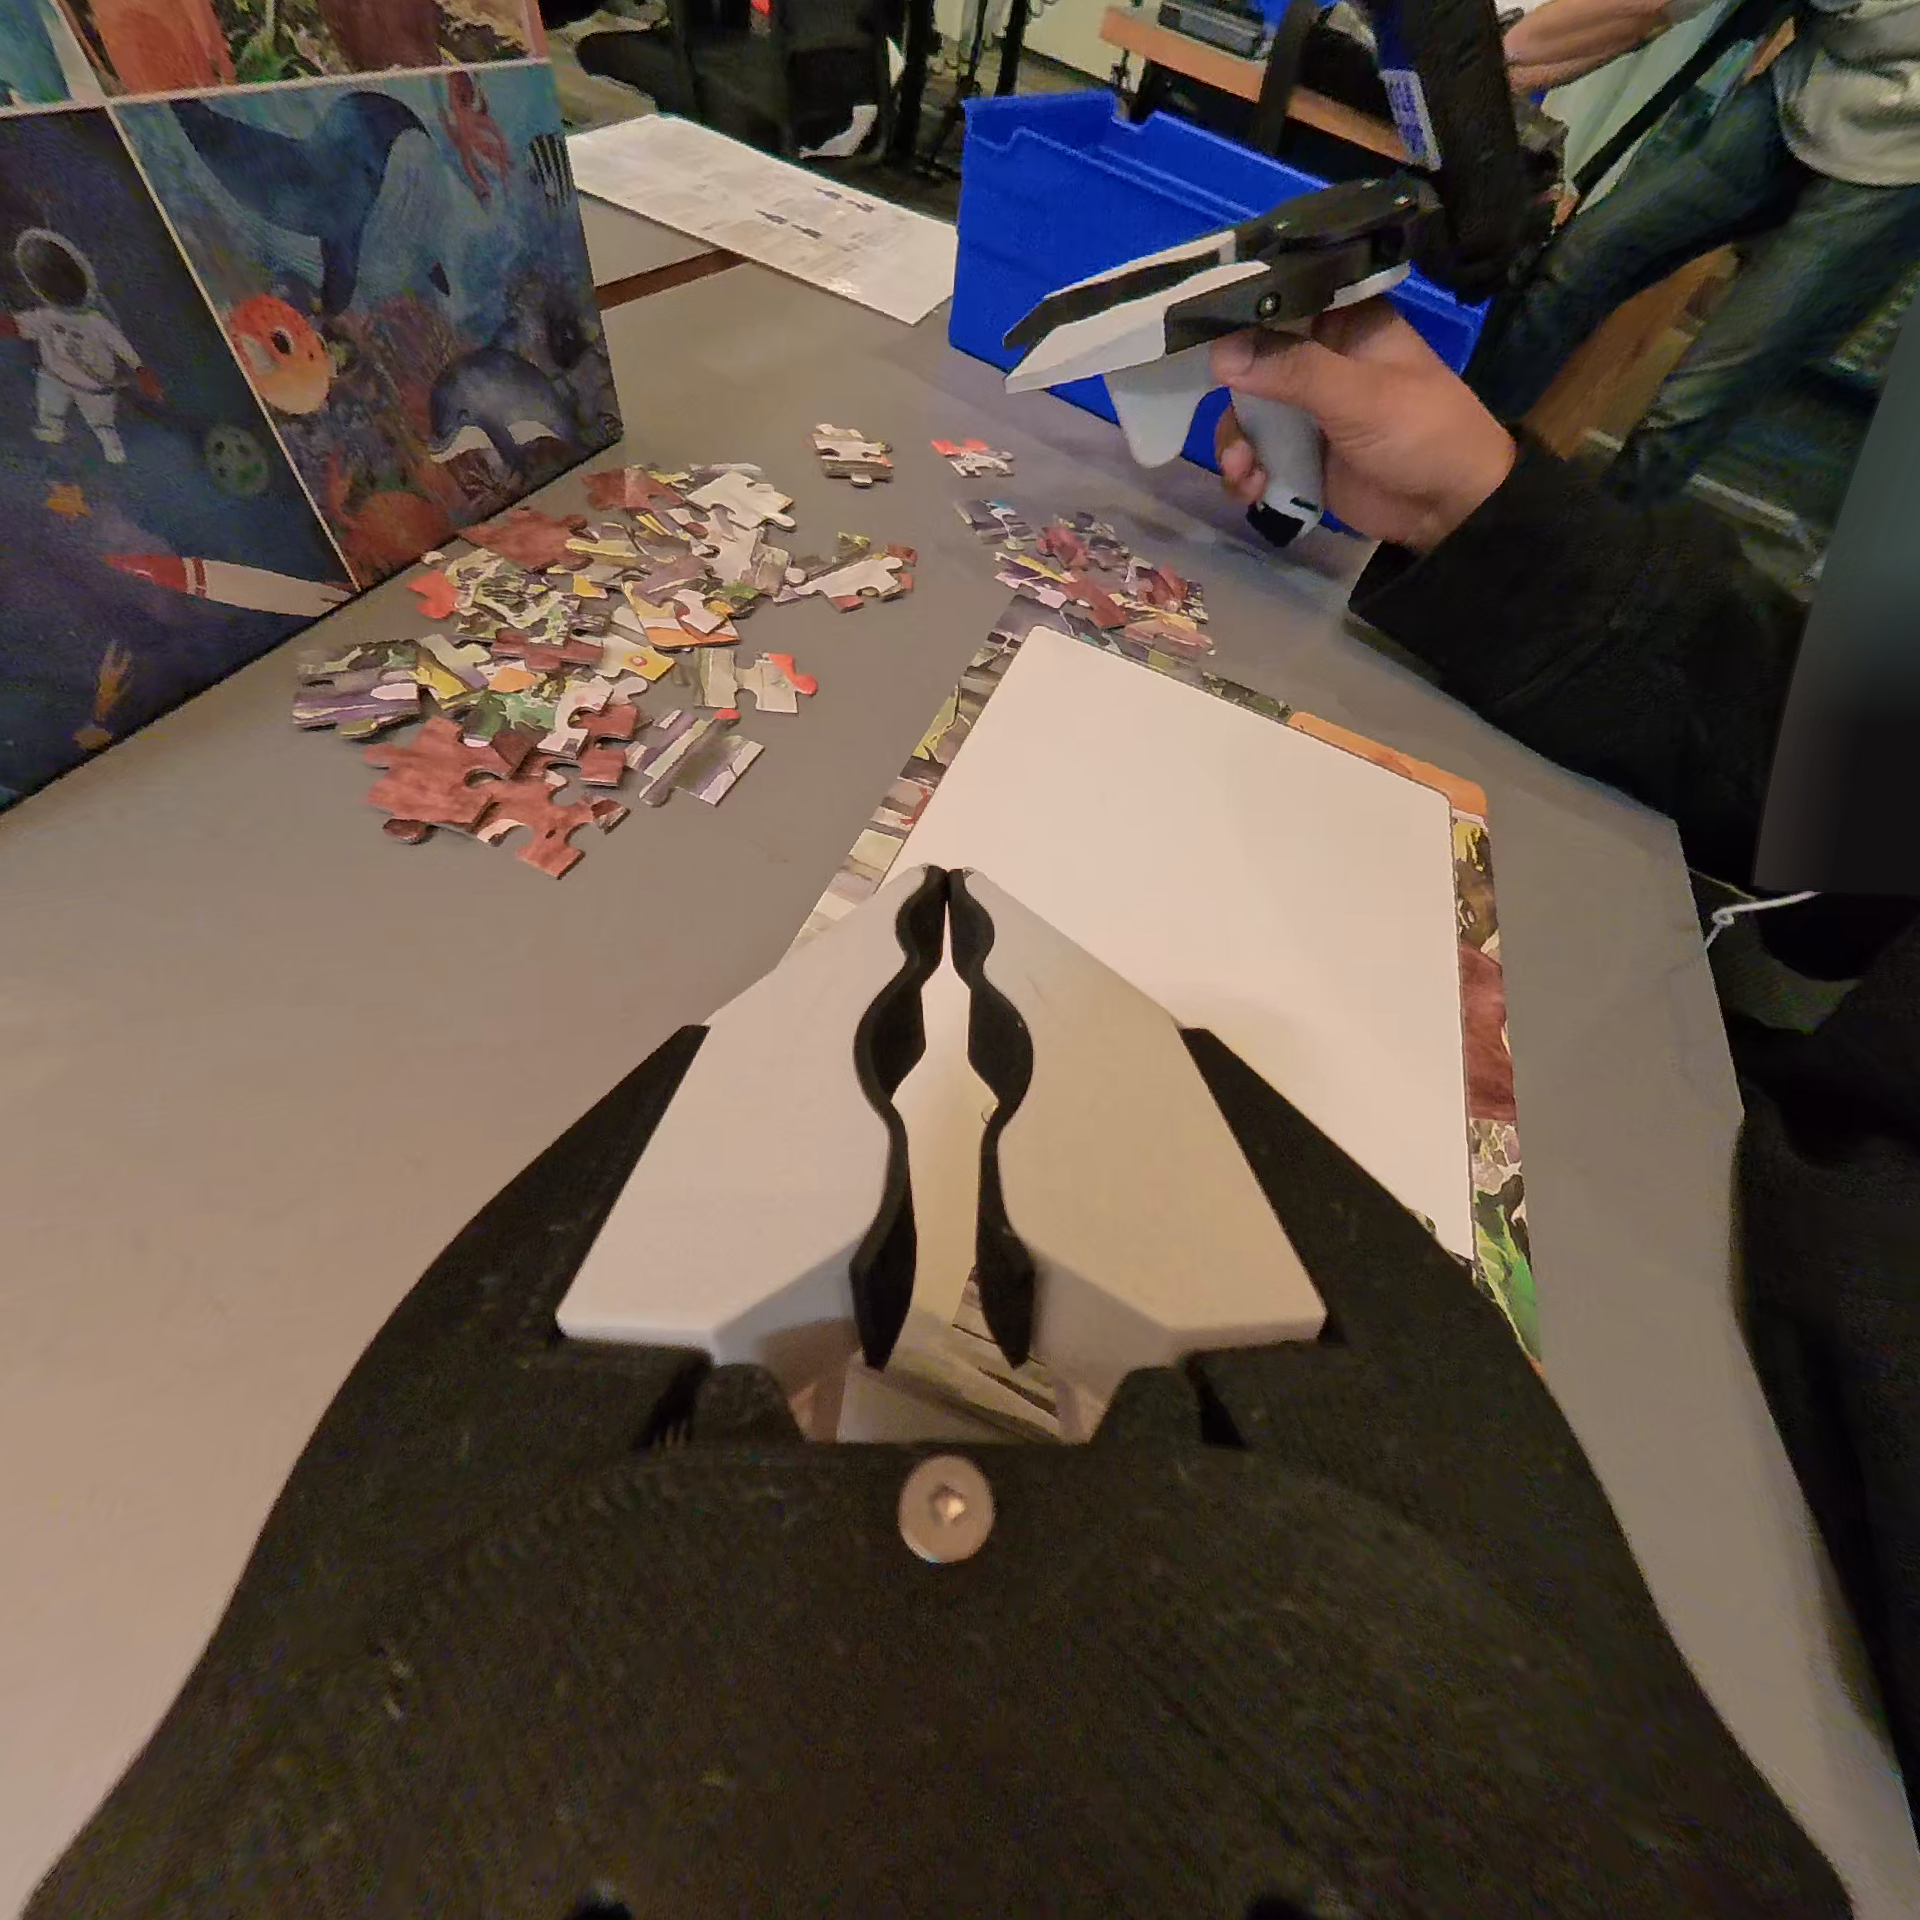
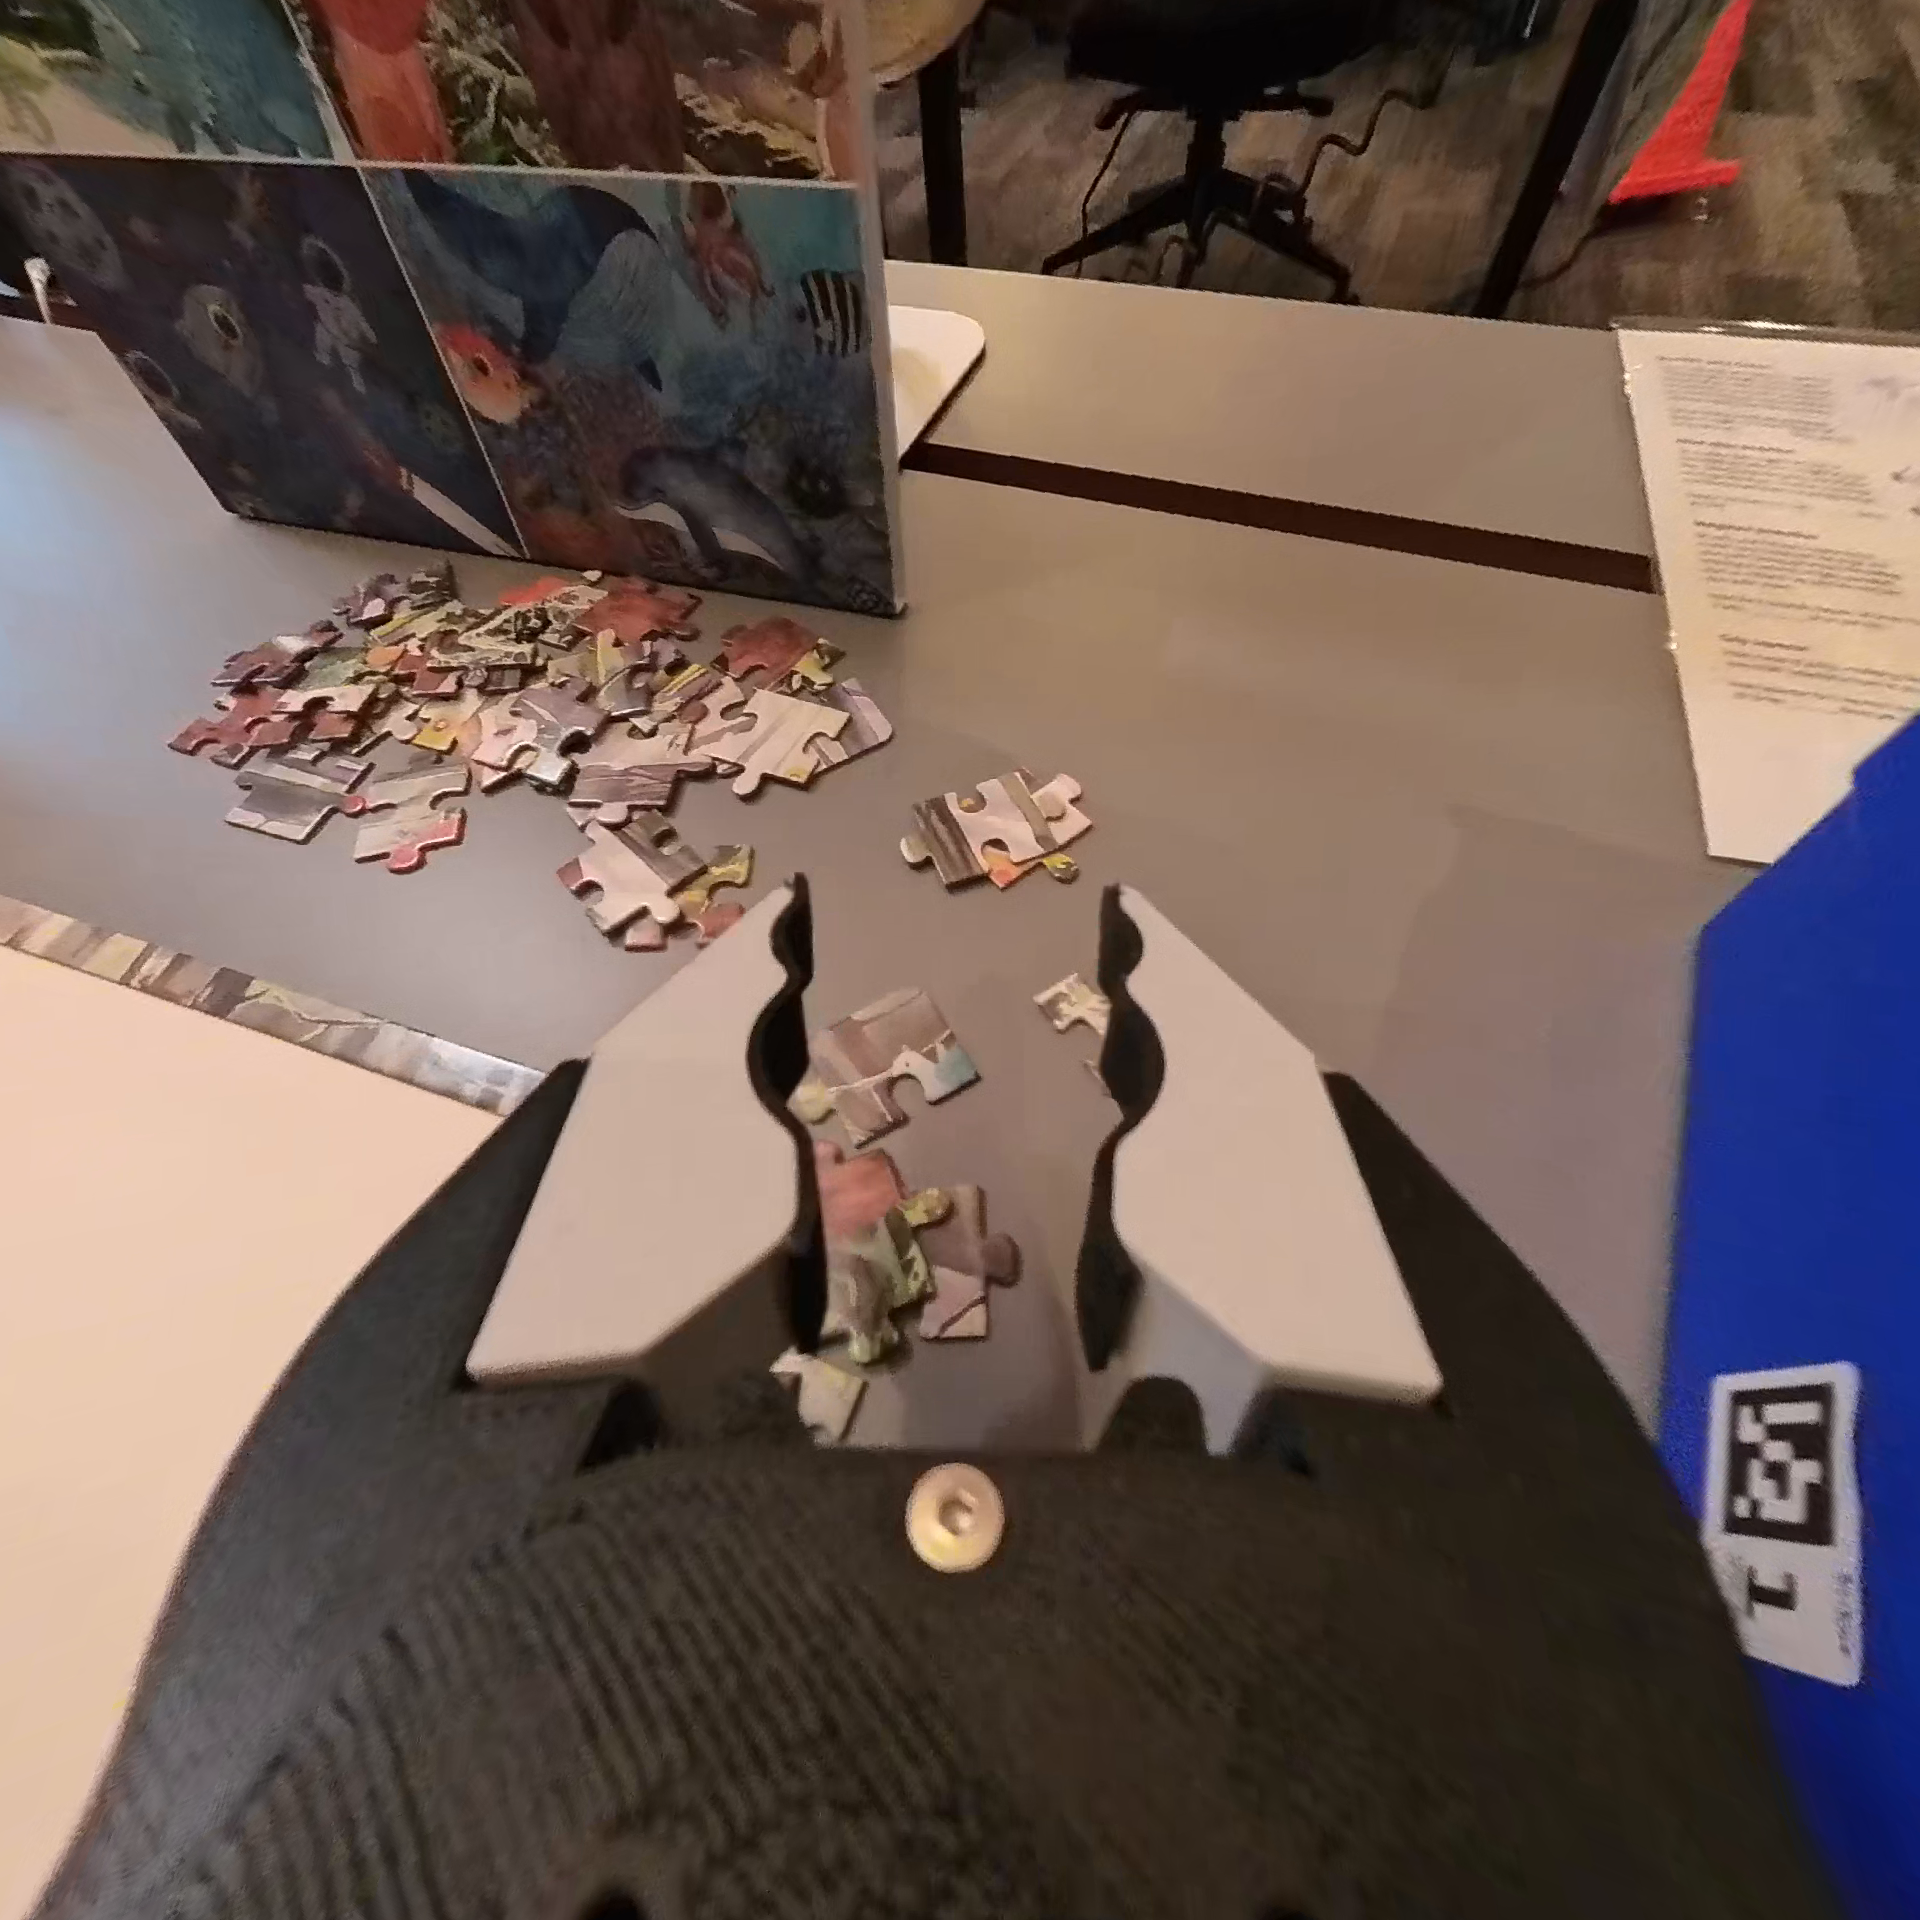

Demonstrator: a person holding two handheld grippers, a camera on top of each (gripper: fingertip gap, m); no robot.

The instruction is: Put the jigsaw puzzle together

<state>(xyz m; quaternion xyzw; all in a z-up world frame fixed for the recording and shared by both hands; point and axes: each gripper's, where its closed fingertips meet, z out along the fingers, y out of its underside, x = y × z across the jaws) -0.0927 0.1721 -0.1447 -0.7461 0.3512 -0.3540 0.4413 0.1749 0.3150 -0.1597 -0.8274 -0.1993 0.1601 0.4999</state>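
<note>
A puzzle board [image 1: 1195,883] with a white middle and a picture border lies on the grey table; it also shows in the right wrist view [image 2: 156,1195]. A pile of loose puzzle pieces [image 1: 582,644] lies to its left and shows in the right wrist view [image 2: 540,707] too. A smaller cluster of pieces [image 1: 1101,582] sits at the board's far corner. My left gripper [image 1: 948,878] is shut and empty above the board's left edge. My right gripper [image 2: 951,894] is open and empty, held above a few single pieces [image 2: 894,1060]. It shows in the left wrist view [image 1: 1039,343], raised over the table.
A picture-covered puzzle box [image 1: 260,343] stands behind the pile. A blue bin [image 2: 1808,1143] stands at the right. A printed sheet [image 2: 1787,520] lies at the back right. Two joined pieces [image 2: 997,826] lie apart from the pile. A person stands beyond the table. My right fingertips sit around 30 centimetres from my left ones.
</note>
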